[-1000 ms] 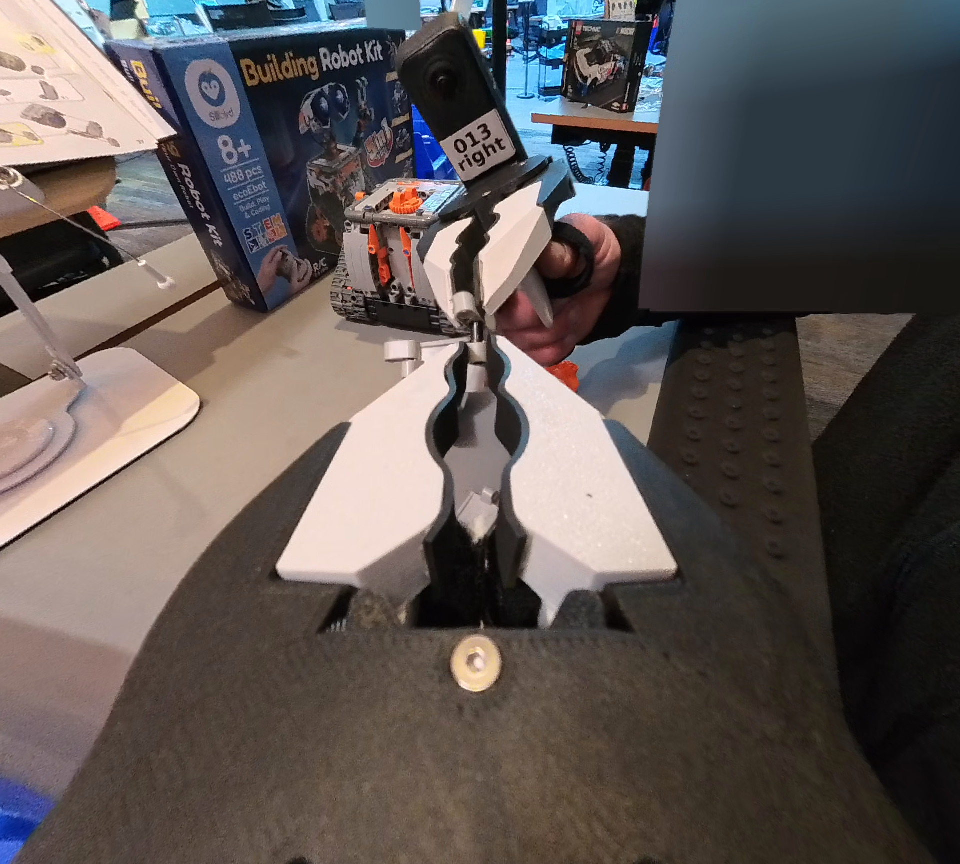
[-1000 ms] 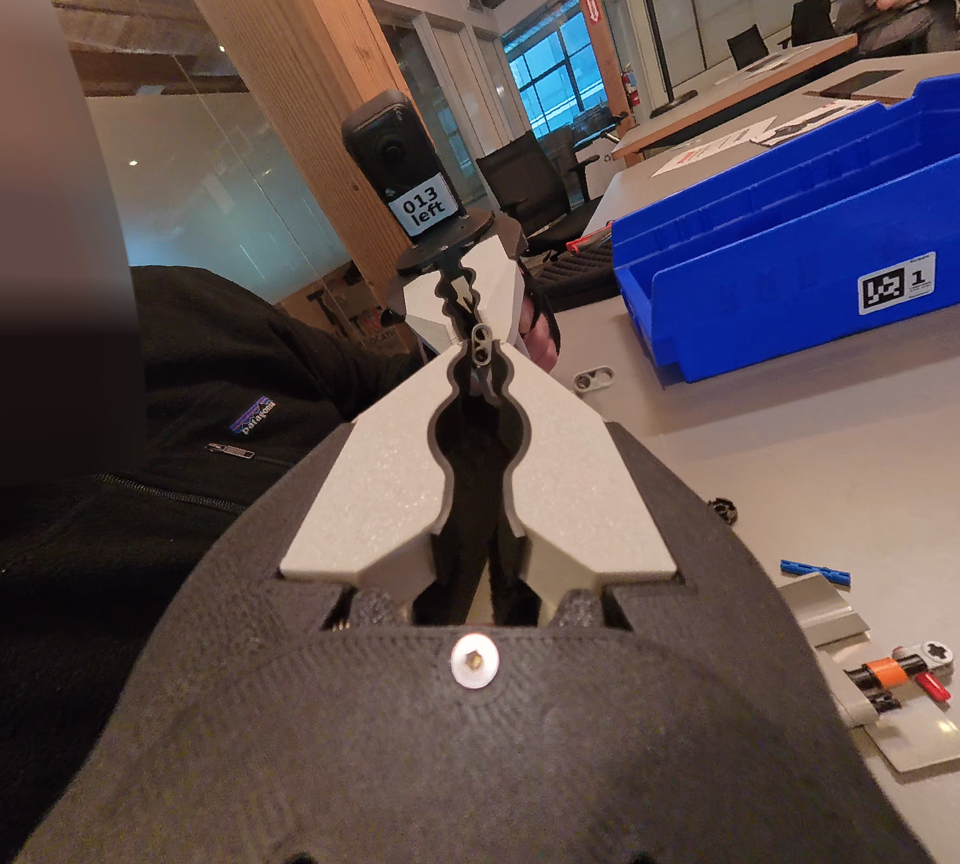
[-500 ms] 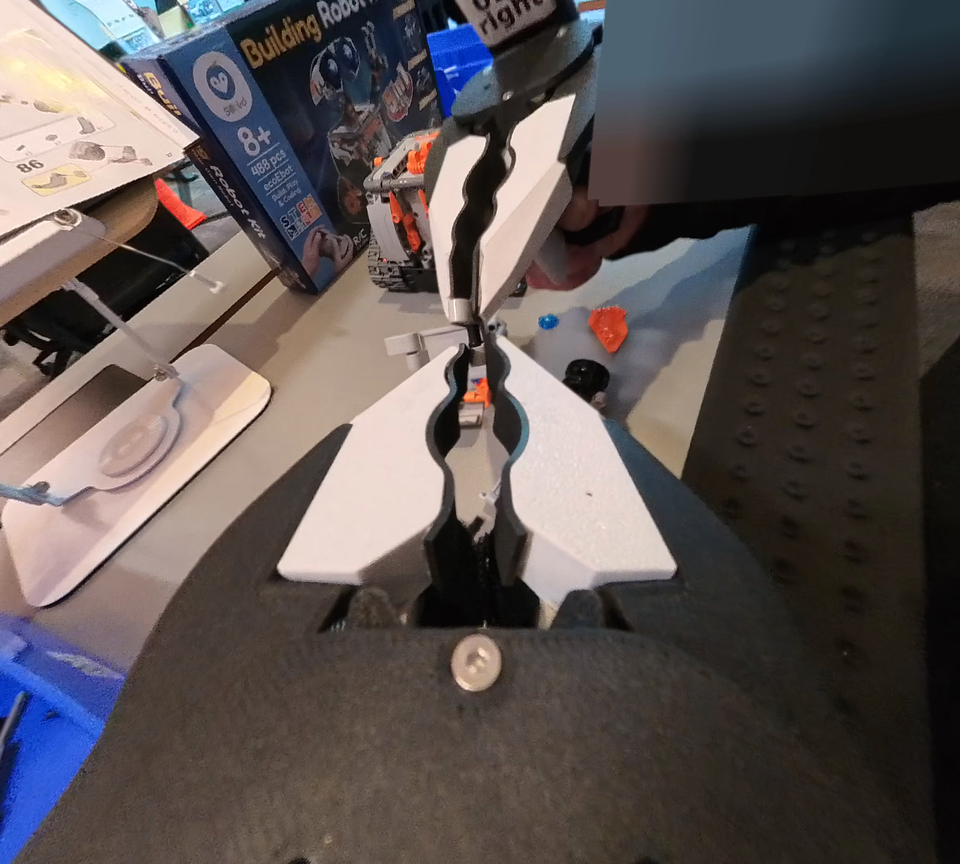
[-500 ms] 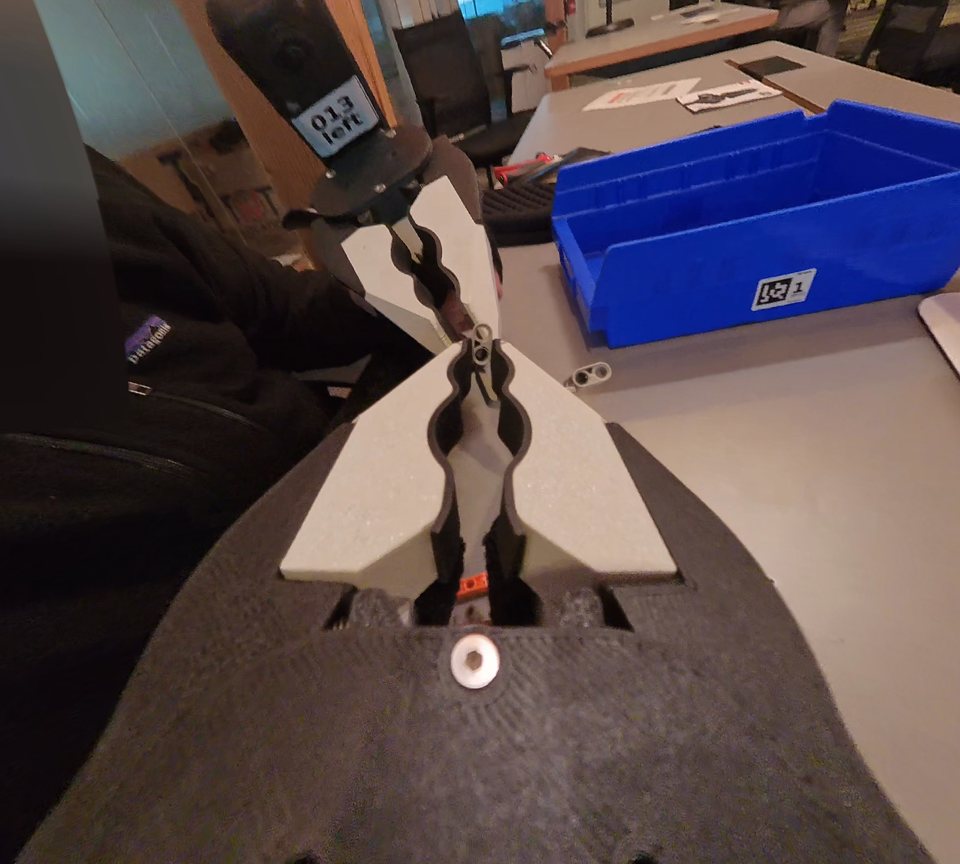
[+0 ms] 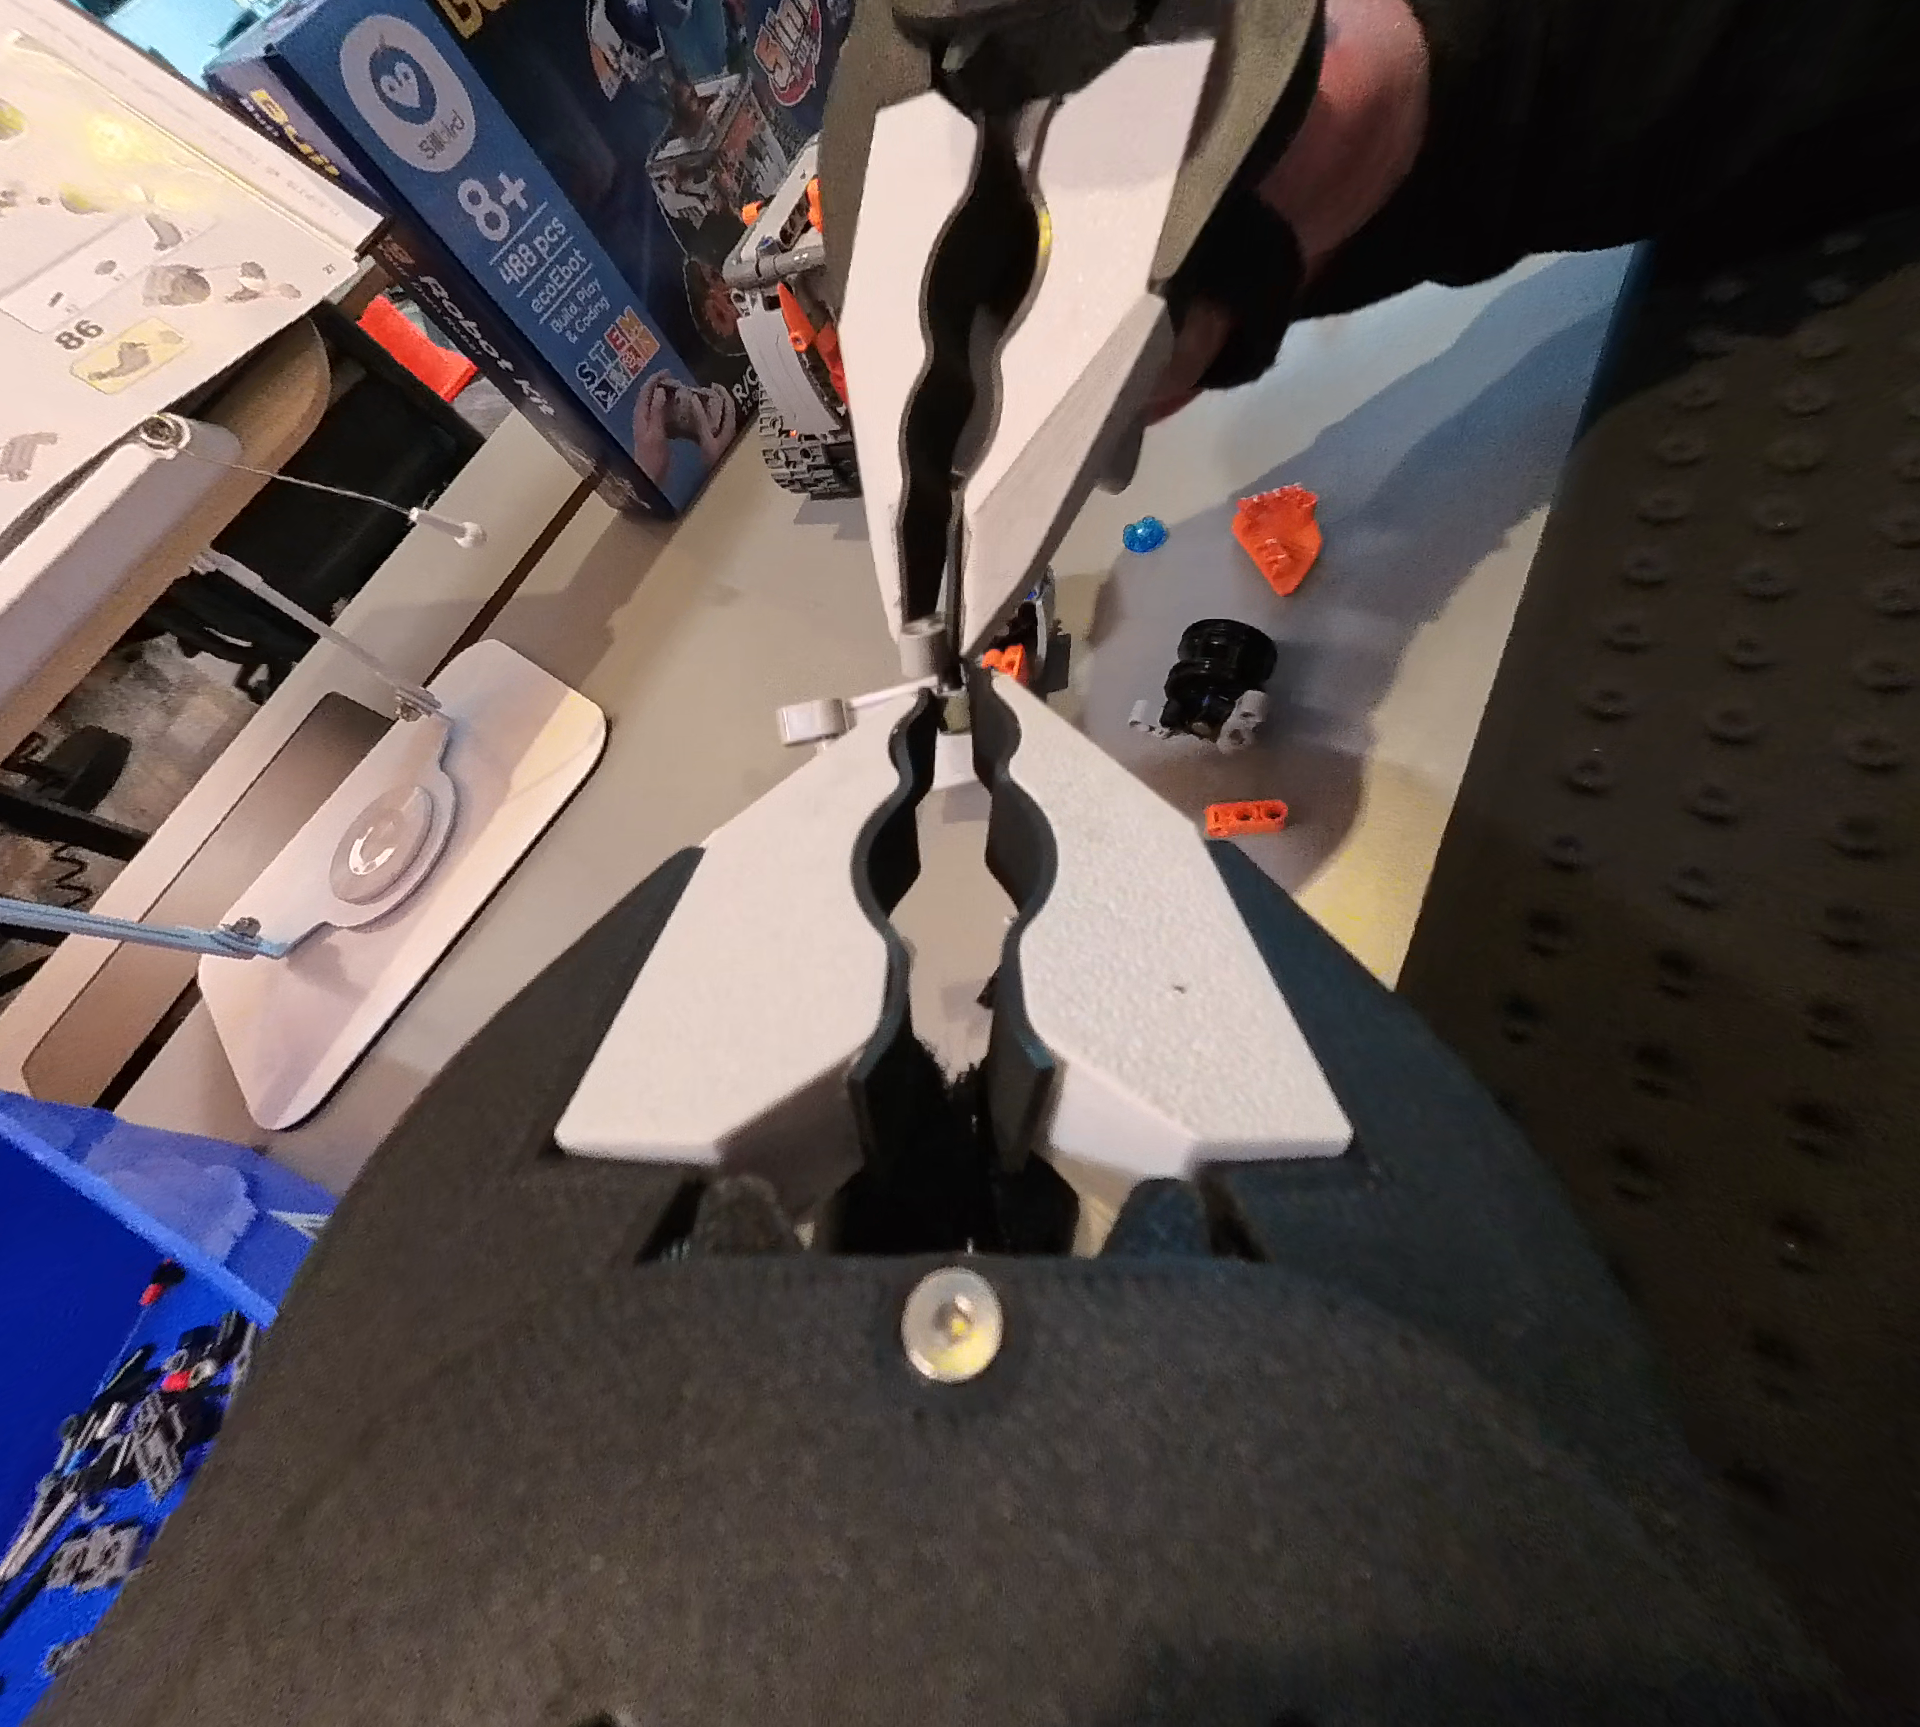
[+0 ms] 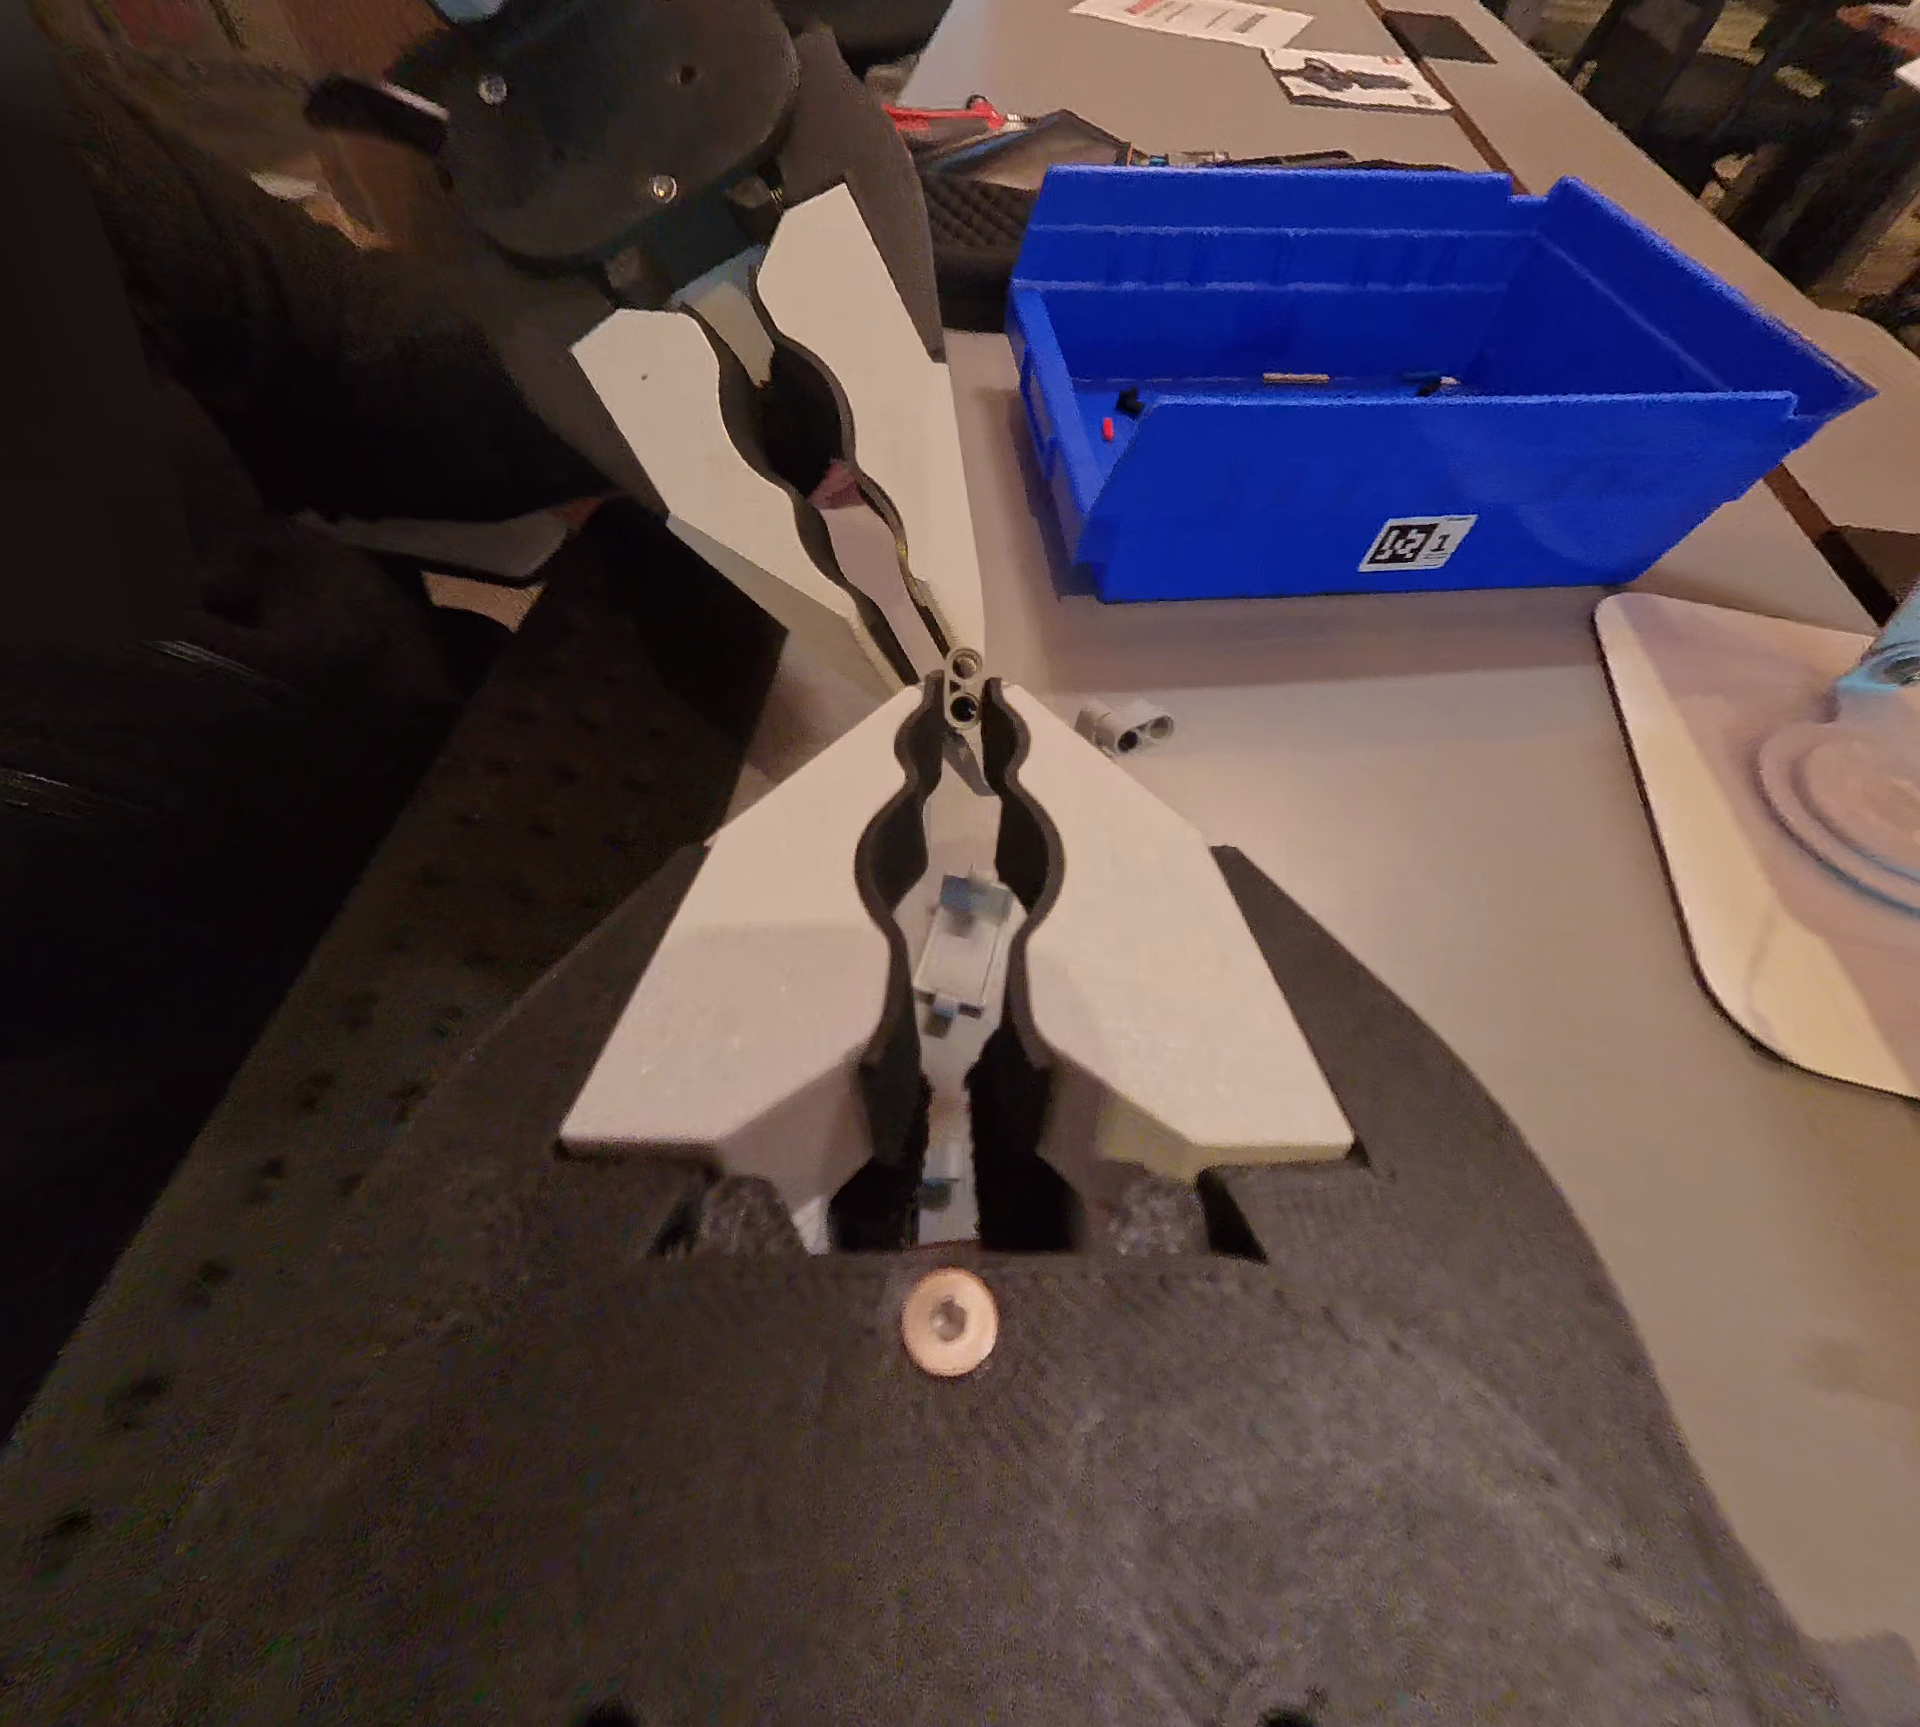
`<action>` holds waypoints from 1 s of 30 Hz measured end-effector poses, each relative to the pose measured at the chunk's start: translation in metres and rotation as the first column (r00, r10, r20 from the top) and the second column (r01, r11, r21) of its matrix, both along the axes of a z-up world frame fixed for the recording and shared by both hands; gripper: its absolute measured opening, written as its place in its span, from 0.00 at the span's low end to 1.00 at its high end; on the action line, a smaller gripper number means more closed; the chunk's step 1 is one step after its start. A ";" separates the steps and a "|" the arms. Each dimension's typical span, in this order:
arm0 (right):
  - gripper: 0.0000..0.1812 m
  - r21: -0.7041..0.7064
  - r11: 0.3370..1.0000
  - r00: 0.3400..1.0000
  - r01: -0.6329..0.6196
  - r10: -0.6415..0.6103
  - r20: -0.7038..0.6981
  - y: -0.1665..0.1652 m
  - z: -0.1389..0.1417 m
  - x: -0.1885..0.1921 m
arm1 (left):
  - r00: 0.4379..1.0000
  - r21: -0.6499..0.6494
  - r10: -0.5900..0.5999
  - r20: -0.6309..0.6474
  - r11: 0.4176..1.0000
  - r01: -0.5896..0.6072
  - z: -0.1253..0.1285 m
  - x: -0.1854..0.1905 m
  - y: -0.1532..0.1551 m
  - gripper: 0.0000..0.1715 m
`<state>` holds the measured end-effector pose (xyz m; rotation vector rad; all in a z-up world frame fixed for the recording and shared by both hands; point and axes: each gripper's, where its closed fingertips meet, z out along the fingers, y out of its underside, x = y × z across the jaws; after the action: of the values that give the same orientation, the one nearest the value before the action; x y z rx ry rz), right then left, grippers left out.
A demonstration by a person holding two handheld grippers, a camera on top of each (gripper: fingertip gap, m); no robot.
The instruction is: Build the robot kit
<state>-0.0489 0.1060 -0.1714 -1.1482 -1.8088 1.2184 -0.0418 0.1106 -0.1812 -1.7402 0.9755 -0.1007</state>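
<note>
My right gripper (image 6: 961, 709) is shut on a small grey two-hole connector (image 6: 963, 698) at its fingertips. My left gripper (image 5: 948, 709) is shut on a thin dark pin (image 5: 954, 709). The two grippers meet tip to tip just above the grey table (image 6: 1351, 846), with the pin's end at the connector's upper hole. In the left wrist view the right gripper (image 5: 935, 638) comes down from above with the connector (image 5: 920, 643) in its tips. In the right wrist view the left gripper (image 6: 951, 654) comes in from the upper left. A hand holds each gripper.
A loose grey connector (image 6: 1127, 723) lies beside the tips. A blue bin (image 6: 1351, 472) stands behind. A kit box (image 5: 582, 171), a part-built tracked model (image 5: 790, 327), orange pieces (image 5: 1278, 534) and a black hub (image 5: 1210, 680) are close. A white stand base (image 5: 395, 846) sits left; a dimpled black mat (image 5: 1714, 846) sits right. Both grippers' tips are close together, under 4 cm apart. Left tips and right tips are each some 12 centimetres from the black hub (image 5: 1210, 680).
Both grippers have tipped down toward the table and drawn closer together. Their tips have stayed joined and both stay shut on their pieces.
</note>
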 end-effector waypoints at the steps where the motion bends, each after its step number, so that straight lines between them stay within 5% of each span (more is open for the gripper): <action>1: 0.02 0.016 1.000 1.000 0.006 -0.006 0.009 0.001 -0.002 0.000 | 1.000 0.001 0.003 -0.006 1.000 -0.003 -0.001 0.000 0.000 0.02; 12: 0.02 -0.292 0.953 0.995 -0.082 0.060 -0.084 -0.003 0.015 0.000 | 0.994 0.078 -0.029 0.107 0.997 0.020 0.023 0.002 -0.005 0.01; 17: 0.02 -0.461 0.869 0.974 -0.179 0.089 -0.209 -0.007 0.038 0.004 | 0.967 0.167 -0.078 0.242 0.985 0.037 0.049 0.005 -0.009 0.00; 30: 0.02 -0.531 0.815 0.942 -0.233 0.055 -0.330 -0.005 0.065 0.011 | 0.818 0.143 -0.169 0.550 0.984 0.107 0.070 0.010 -0.011 0.00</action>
<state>-0.0376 0.1008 -0.1060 -1.0537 -1.3521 1.9972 -0.0319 0.0999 -0.1110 -1.4110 0.6482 -0.6136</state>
